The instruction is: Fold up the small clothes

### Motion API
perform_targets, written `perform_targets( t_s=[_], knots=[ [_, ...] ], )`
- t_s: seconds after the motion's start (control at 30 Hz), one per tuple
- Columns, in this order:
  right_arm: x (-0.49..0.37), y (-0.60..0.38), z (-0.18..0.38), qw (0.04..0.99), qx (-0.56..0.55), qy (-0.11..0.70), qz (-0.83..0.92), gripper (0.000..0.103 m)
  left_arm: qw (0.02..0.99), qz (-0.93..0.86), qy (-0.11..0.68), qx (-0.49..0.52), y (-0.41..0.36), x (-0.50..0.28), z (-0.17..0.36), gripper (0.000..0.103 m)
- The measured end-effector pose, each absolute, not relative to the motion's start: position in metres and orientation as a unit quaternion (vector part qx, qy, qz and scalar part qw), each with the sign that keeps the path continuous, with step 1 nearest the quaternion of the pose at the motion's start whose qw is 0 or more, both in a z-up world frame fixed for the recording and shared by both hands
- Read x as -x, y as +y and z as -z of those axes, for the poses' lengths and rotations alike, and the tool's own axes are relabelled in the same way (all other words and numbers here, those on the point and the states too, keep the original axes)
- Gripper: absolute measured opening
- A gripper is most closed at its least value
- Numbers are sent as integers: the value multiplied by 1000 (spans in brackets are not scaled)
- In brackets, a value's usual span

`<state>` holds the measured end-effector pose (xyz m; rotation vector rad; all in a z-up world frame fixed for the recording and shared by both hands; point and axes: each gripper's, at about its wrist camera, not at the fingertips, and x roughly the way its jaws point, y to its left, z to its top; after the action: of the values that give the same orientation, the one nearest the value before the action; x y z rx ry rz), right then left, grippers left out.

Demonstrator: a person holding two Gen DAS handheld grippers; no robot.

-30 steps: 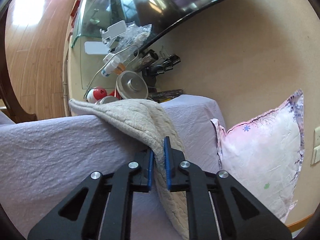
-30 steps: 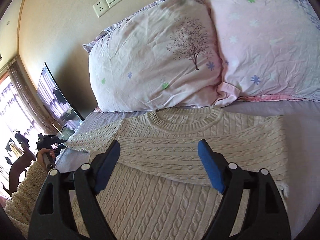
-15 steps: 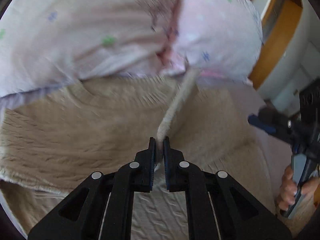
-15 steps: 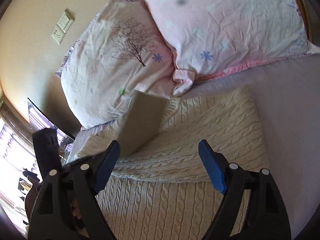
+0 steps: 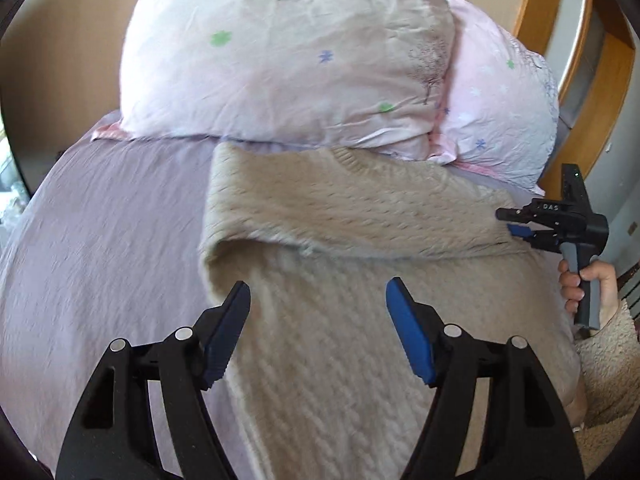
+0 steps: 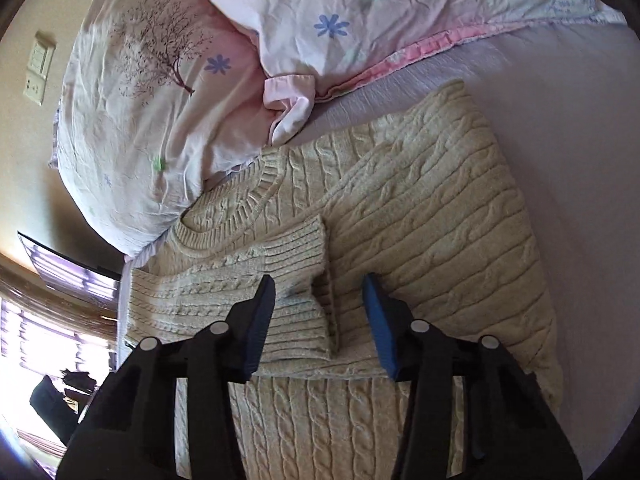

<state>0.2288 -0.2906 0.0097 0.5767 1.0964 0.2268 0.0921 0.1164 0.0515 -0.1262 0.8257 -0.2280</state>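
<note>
Overhead, both tools (image 5: 318, 300) (image 6: 320, 300) hang spread above the sweater (image 6: 420, 216), pillows (image 5: 288, 56) just beyond.

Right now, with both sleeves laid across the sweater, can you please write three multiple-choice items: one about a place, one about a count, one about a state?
1. Where does the cream sweater lie?
A. On the lilac bed sheet, its collar toward the pillows
B. On a wooden floor
C. Hanging on a chair

2. How many floral pillows are beside it?
A. One
B. Two
C. Four

3. How do the left tongs stand?
A. Shut on a sleeve
B. Shut on the collar
C. Open, holding nothing

Key: 1 A, knit rests on sheet, neckline nearest the pillows. 2 B, two cushions side by side. 3 C, blue pads wide apart, nothing between them; the right tongs are open too.
</note>
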Motion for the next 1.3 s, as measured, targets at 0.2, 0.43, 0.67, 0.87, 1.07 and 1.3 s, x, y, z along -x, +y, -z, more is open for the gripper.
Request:
perform_targets(
  t_s=[0.2, 0.43, 0.67, 0.87, 1.07, 1.3],
  knots=[
    [-227, -301, -32, 841, -266, 460, -99, 5, 878, 119, 446, 126, 157, -69, -24, 71],
    [-195, -348, -43, 845, -266, 464, -16, 55, 860, 143, 463, 157, 161, -50, -6, 71],
    [-77, -387, -7, 800, -301, 519, -37, 42, 844, 187, 459, 206, 168, -15, -2, 59],
    [7, -385, 16, 749, -387, 516, -152, 34, 832, 218, 457, 228, 163, 19, 3, 52],
    [54, -363, 19, 718, -392, 529, -228, 26, 812, 233, 472, 254, 159, 40, 5, 52],
    [52, -346, 18, 714, -386, 526, -257, 9, 785, 236, 499, 282, 151, 49, 25, 30]
  ],
)
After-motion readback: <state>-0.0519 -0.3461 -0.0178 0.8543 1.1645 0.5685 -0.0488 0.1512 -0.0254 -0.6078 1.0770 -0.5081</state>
